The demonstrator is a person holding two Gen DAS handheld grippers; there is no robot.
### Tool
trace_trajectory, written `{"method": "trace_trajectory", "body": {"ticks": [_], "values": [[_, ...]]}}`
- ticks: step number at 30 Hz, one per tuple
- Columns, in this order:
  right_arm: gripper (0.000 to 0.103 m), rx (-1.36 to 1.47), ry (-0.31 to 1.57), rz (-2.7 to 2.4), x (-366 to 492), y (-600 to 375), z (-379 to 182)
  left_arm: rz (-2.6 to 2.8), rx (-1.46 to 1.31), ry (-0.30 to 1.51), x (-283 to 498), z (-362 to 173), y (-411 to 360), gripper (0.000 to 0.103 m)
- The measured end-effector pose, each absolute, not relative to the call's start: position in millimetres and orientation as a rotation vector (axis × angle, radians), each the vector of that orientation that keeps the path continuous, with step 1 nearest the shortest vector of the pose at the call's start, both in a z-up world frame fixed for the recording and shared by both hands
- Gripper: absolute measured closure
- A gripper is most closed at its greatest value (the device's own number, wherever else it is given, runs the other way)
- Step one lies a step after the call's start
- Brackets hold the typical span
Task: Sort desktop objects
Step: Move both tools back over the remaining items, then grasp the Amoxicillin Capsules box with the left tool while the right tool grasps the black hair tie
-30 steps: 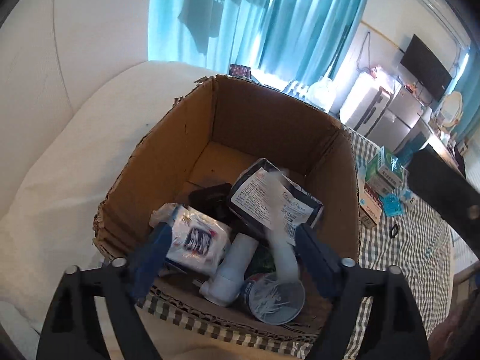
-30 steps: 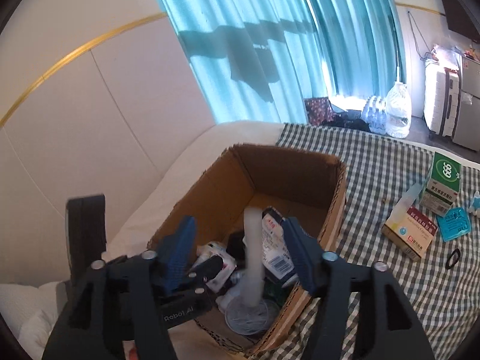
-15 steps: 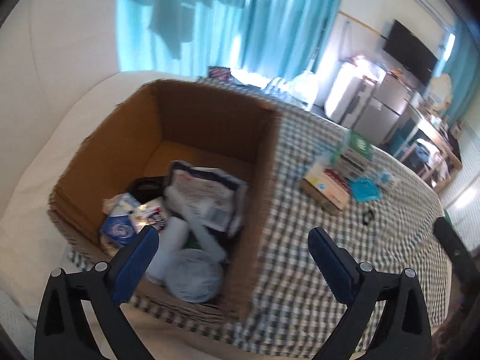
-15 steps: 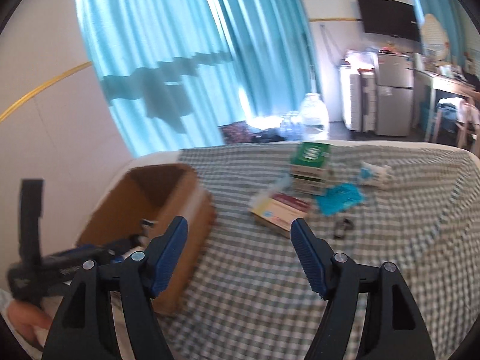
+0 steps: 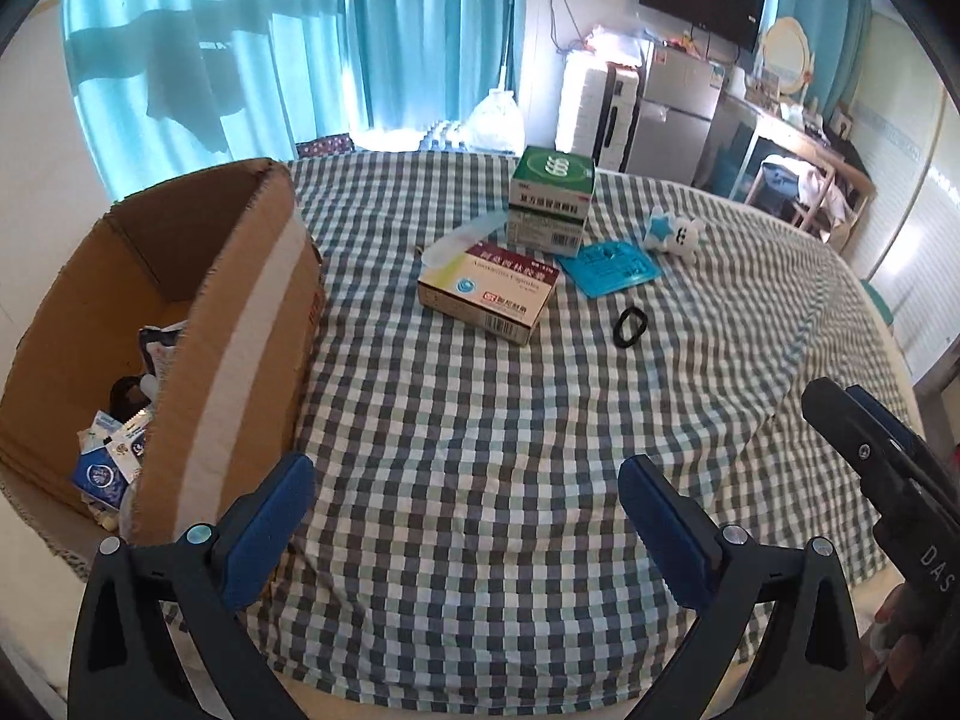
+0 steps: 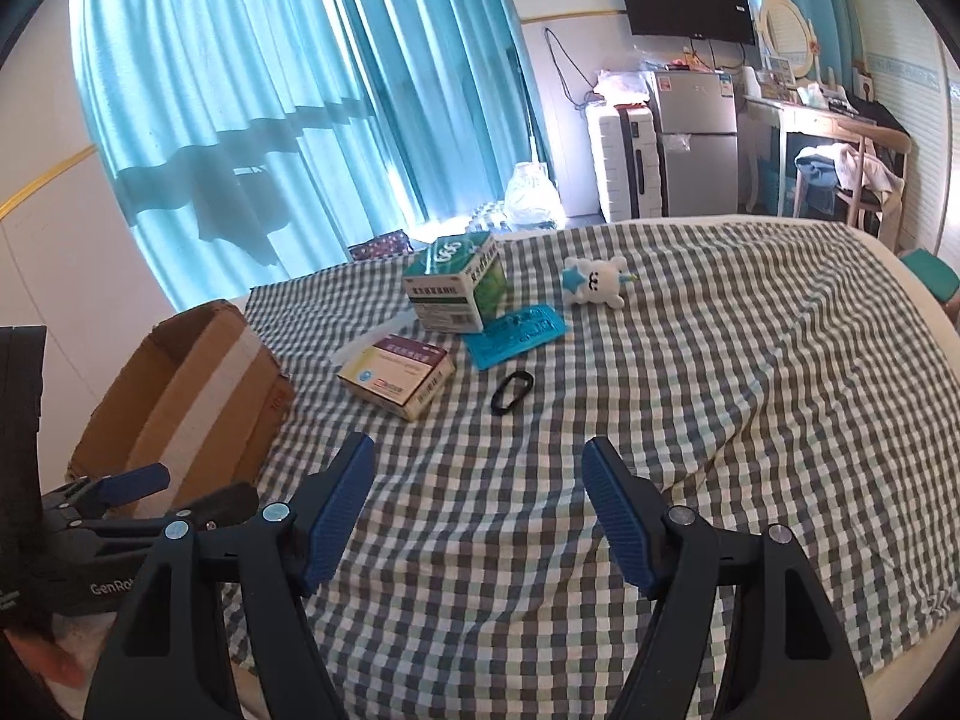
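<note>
— So, what are the grippers holding?
— Nothing: the left gripper (image 5: pixel 459 501) and right gripper (image 6: pixel 477 495), both just opened wider, gape over bare checked cloth (image 6: pixel 750 360).
— And the items?
— 2 medicine boxes (image 6: pixel 396 375), a black hair tie (image 6: pixel 512 392) and a plush toy (image 6: pixel 594 282) lie right of the cardboard box (image 5: pixel 240 324).

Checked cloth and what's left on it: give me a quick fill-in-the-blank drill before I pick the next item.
1. The black hair tie lies on the ____ cloth.
2. The green box stands behind the ____ box with a dark red top.
3. The cardboard box sits at the cloth's ____ edge.
4. Nothing sits between the left gripper fingers; they are ____.

Missing: checked; flat; left; open
</note>
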State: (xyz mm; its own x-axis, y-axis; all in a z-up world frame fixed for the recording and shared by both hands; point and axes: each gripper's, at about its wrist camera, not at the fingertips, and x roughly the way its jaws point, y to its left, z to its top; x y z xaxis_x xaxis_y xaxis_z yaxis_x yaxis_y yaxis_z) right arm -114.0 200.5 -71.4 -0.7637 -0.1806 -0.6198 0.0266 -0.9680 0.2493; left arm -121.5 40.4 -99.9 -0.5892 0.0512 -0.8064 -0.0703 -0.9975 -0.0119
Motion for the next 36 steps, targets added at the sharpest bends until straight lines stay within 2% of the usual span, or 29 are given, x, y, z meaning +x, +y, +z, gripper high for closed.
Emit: {"method": "trace_trajectory", "body": {"ticks": [21,24,26,27,31,36], "values": [[0.032,1.275,-0.277,-2.742,-263,189,-180,2.859,-1.479,-0.049,-212,-191,42,0.000],[0.041,1.286,-0.287,-2.769,-279,189,-192,2.859,-1.493,-0.072,-220,-195,42,0.000],[0.064,1.267,-0.239,-2.799,-285,190,-197,2.852,-1.503,-0.115,-225,-197,42,0.000],[0.095,1.252,-0.197,-2.817,-285,190,-197,2.846,-1.521,-0.132,-228,-198,43,0.000],[0.097,1.205,-0.181,-2.874,-273,206,-191,2.846,-1.515,-0.179,-234,-198,54,0.000],[0.097,1.178,-0.279,-2.893,-260,236,-177,2.913,-1.439,-0.272,-241,-188,79,0.000]]}}
